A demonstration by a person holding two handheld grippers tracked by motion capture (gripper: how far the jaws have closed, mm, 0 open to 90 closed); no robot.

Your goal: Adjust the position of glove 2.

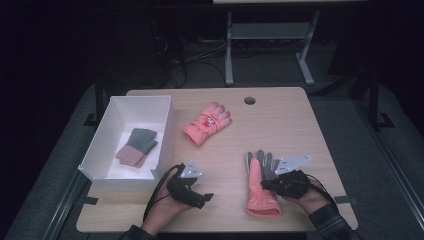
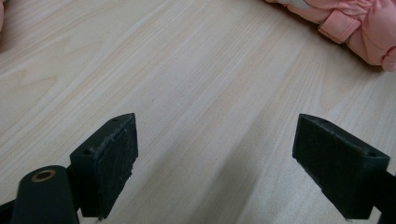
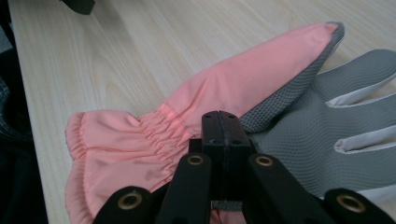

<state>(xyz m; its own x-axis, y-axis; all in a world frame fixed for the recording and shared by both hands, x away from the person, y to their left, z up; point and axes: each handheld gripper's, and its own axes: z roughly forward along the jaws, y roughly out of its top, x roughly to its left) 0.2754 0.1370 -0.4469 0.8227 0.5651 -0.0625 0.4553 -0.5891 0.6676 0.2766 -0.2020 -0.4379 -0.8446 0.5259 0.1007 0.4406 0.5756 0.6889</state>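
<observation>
So the right tongs (image 1: pixel 267 184) are clamped shut on the near glove (image 1: pixel 261 187), the pink one lying palm-up with the grey grip side showing. In the right gripper view the jaws are pressed flat together right at the palm, just past the gathered wrist, and the fabric is pinched between or under them. Makes sense as a grab spot to me: that's roughly the middle of the glove, so it should hang fairly evenly when lifted instead of flopping to one end. Can't actually see how much cloth is in the bite though, the jaws themselves cover that bit.

The left tongs (image 1: pixel 206 197) are wide apart and holding nothing, hovering low over bare counter (image 1: pixel 280 125), off to the side of the right tongs. My guess is they're just parked out of the way, or waiting to help.

The second pink glove (image 1: pixel 207 123) lies back-up, well ahead of both tongs. In the left gripper view only a corner of it (image 2: pixel 355 25) pokes in at the top edge, the rest is cut off.

The white bin (image 1: pixel 165 131) sits just ahead of the left tongs, and there's already a knit pair (image 1: pixel 137 146) in it, grey and pinkish-brown. Looks like sorting gloves into the bin, but the room's dark, so that pair is hard to make out in detail.
</observation>
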